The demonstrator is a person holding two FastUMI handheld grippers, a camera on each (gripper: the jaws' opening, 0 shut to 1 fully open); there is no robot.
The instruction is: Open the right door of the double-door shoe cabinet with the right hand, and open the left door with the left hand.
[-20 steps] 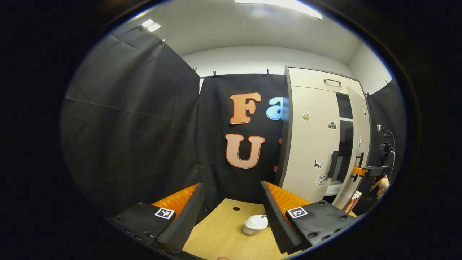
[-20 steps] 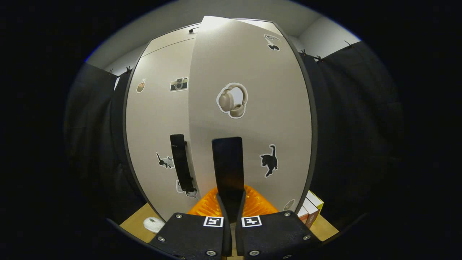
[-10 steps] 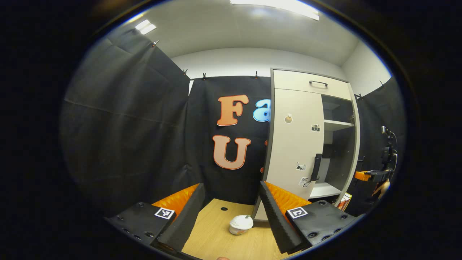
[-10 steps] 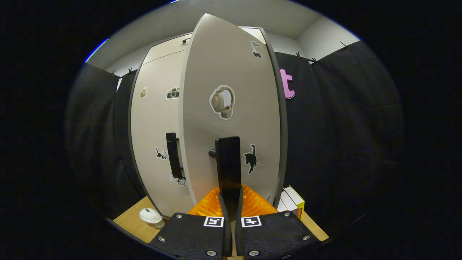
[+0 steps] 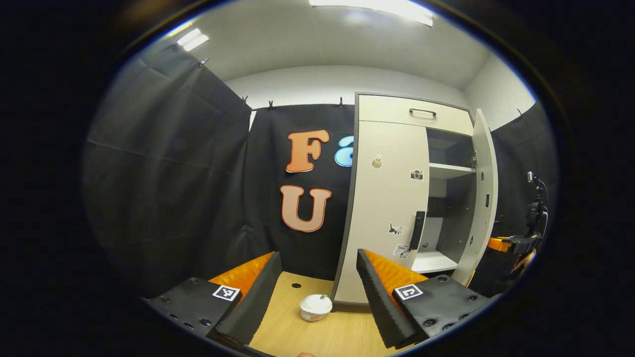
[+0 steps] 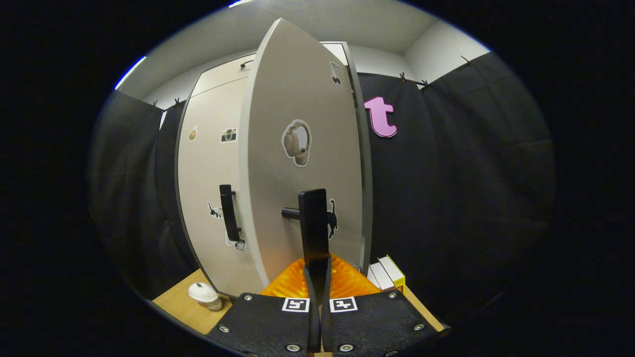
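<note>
Right tool clamps right door handle; door edge swung out.

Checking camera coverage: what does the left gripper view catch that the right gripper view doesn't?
Left gripper view: the beige cabinet interior with its white shelf, plus the open left gripper. Right gripper view: the swung-open right door outer face, its headphone sticker, and the right gripper shut on the black bar handle. Shared: the closed left door, white lidded cup, light wooden table.
</note>
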